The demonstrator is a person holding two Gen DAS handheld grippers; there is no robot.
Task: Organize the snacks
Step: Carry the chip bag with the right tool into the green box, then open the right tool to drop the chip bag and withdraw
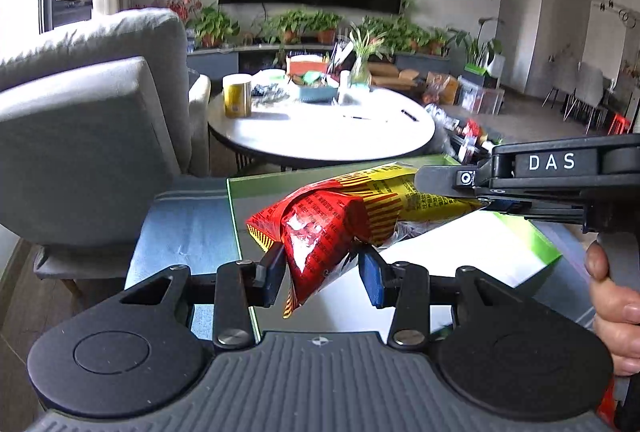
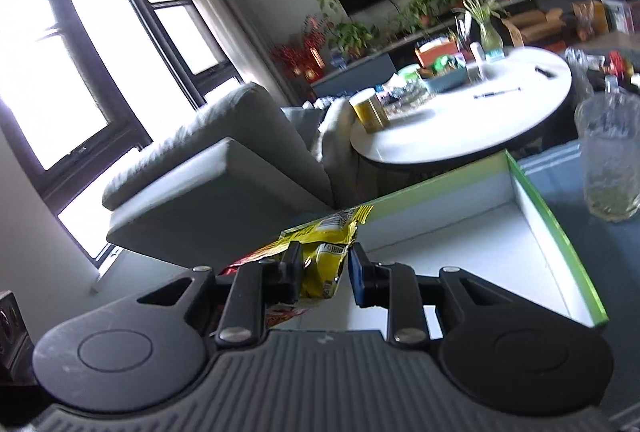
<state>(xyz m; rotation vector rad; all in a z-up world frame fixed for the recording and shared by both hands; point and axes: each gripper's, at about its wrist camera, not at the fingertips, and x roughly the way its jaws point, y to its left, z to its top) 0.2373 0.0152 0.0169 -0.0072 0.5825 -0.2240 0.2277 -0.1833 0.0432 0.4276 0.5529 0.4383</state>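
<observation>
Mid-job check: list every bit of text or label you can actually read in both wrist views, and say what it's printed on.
"DAS": white letters on the black body of the right gripper, seen from the left wrist.
Snack bag: dense print on its red and yellow panels, too small to read; the same in the right wrist view.
Yellow can on the round table: label blurred, unreadable.
Green-edged box: no text visible.

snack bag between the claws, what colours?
Snack bag: red one end, yellow the other, striped edges; left wrist view.
</observation>
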